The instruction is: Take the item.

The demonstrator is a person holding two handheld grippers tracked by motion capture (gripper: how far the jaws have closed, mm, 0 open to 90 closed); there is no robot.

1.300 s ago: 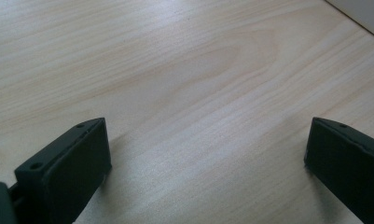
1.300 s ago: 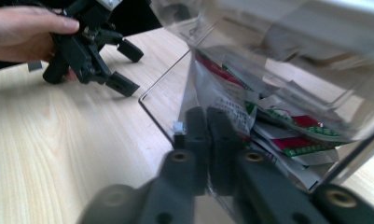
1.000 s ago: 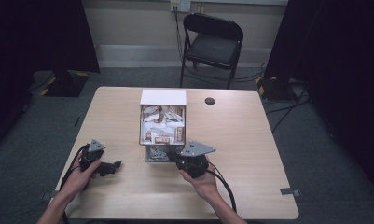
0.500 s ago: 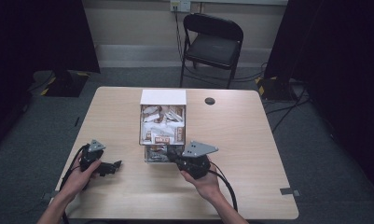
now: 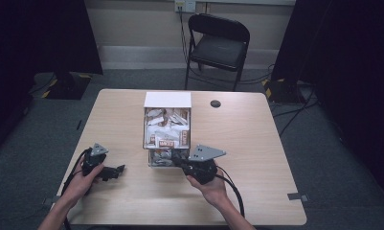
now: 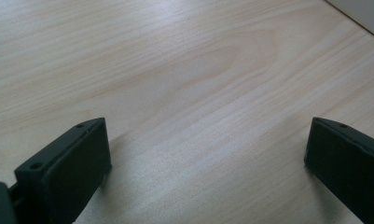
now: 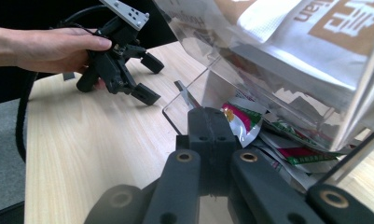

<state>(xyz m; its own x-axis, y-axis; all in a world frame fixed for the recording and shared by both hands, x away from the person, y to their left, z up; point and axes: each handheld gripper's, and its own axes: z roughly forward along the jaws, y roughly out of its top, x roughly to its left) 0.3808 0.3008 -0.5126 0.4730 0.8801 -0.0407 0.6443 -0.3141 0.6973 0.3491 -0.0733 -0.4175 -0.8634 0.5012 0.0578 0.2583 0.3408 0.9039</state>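
my left gripper (image 5: 114, 171) rests on the table (image 5: 256, 143), well left of the clear box (image 5: 167, 130), jaws spread wide over bare wood. my right gripper (image 7: 208, 122) sits at the box's near open edge, jaws pressed together, just beside a red-and-green packet (image 7: 239, 120) in the lower compartment; whether they pinch it, i cannot tell.

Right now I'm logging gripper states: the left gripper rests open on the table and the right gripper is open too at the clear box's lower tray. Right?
Not quite. The right gripper is shut, jaws pressed together at the tray of packets, as the right gripper view shows. The left gripper is indeed open over the table.
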